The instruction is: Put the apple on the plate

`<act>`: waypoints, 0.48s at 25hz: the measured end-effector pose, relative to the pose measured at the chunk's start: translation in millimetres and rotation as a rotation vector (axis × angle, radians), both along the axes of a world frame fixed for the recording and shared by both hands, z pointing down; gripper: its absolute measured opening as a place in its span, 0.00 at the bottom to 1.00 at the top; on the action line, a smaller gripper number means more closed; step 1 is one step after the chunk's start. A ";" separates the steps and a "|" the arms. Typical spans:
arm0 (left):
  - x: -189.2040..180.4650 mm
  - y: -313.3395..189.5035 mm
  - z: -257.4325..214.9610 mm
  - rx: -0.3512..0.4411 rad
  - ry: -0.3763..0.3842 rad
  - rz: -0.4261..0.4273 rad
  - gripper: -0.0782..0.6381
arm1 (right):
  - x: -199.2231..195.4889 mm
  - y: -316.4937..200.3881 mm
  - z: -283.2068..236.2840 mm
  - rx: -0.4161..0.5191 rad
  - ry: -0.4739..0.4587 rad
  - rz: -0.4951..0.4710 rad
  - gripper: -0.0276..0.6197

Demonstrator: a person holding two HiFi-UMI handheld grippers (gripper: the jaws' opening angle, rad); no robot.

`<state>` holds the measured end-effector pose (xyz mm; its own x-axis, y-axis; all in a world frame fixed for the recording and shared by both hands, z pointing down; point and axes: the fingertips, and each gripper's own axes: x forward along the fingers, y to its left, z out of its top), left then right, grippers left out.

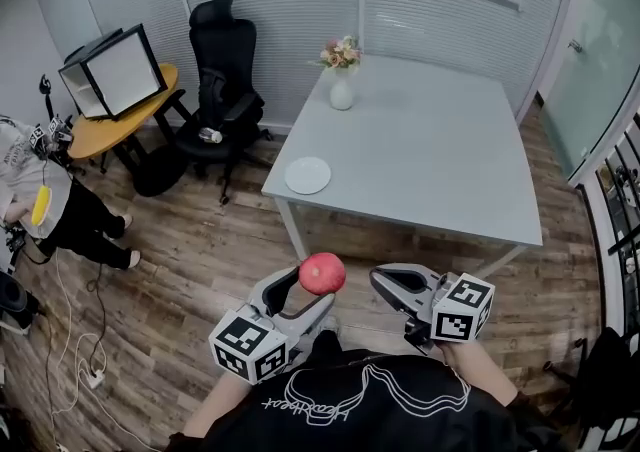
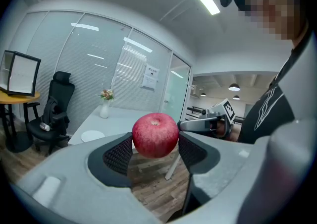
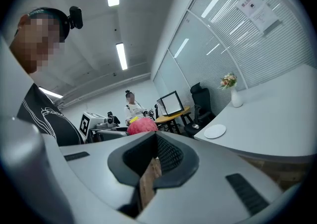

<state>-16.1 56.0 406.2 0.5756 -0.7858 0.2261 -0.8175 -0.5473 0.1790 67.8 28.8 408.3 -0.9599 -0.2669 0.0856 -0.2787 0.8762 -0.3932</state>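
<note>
At the bottom of the head view, the left gripper (image 1: 312,290) is clamped on the apple (image 1: 322,273), one meshed pad on each flank, stem end up. The fruit hangs over the wooden floor (image 1: 200,270), well short of the table (image 1: 440,160). Just to its right, the right gripper (image 1: 382,278) has its jaws brought together on nothing, with only a sliver of floor showing between them. The step in hand looks like the carry. To do it well, I would hold the squeeze even (the pads bear on the widest part of the fruit, so the hold looks sound but not deep) and lift the apple above table height before moving forward, so it clears the near edge. The apple should then come down over the middle of the plate (image 1: 307,176). The jaws should part only once it rests there, since a round fruit let go early would likely roll. The plate, small, white and empty, lies near the table's near left corner in the middle of the frame. It is close to the edges, so a runaway apple could easily reach the floor. The right gripper has no part in this and is best kept out of the path. Farther back, a white vase (image 1: 341,90) with flowers in it stands by the table's far left corner, well apart from the plate. Nothing else lies on the tabletop.
</note>
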 end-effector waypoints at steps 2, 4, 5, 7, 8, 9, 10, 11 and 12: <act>-10.9 -21.9 -0.1 -0.010 -0.001 0.007 0.53 | -9.5 -20.8 -0.5 -0.011 0.002 0.011 0.06; -21.8 -44.7 0.5 -0.022 -0.001 0.013 0.53 | -20.1 -41.4 -1.3 -0.020 0.002 0.016 0.06; -26.8 -56.2 0.7 -0.028 0.001 0.017 0.53 | -25.0 -52.1 -1.7 -0.024 0.003 0.021 0.06; -35.0 -78.7 1.1 -0.038 0.003 0.026 0.53 | -32.9 -73.9 -2.5 -0.031 0.002 0.034 0.06; -38.4 -89.5 1.8 -0.043 0.002 0.032 0.53 | -36.1 -84.6 -2.9 -0.035 -0.003 0.042 0.06; -41.7 -100.1 2.8 -0.048 0.000 0.037 0.53 | -39.1 -95.0 -3.1 -0.038 -0.008 0.051 0.06; -45.2 -110.7 4.1 -0.053 -0.004 0.042 0.53 | -41.8 -105.1 -2.5 -0.044 -0.013 0.059 0.06; -49.0 -121.1 5.3 -0.057 -0.009 0.047 0.53 | -44.6 -115.0 -1.4 -0.050 -0.017 0.068 0.06; -52.9 -131.2 6.4 -0.061 -0.012 0.052 0.53 | -47.3 -124.5 0.0 -0.056 -0.019 0.077 0.06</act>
